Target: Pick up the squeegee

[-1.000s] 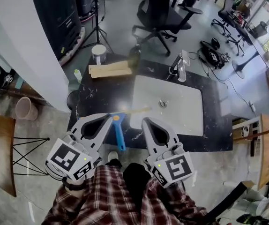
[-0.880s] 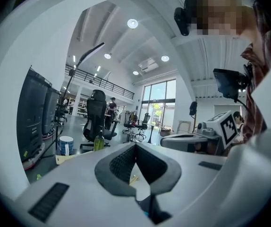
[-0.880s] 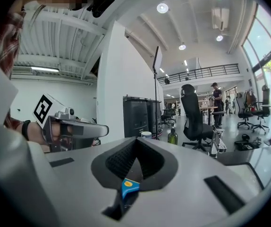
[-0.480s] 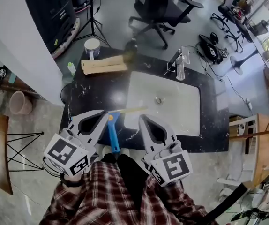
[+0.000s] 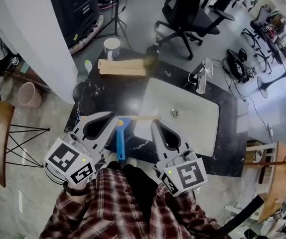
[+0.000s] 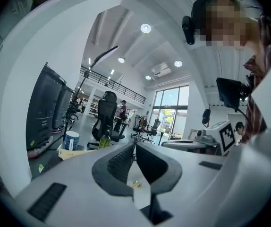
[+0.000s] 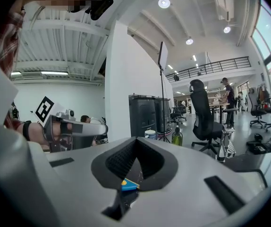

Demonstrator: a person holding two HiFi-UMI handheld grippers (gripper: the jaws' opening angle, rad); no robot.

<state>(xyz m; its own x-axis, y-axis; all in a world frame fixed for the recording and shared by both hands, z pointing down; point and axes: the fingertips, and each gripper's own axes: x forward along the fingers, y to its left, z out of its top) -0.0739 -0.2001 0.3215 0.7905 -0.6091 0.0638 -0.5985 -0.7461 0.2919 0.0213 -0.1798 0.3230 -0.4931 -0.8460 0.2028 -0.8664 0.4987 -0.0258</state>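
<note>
Your squeegee lies at the black marbled bench's near edge. Its blue handle points towards you and its thin pale blade lies crosswise. Left gripper and right gripper flank it, fingers clenched on nothing.
</note>
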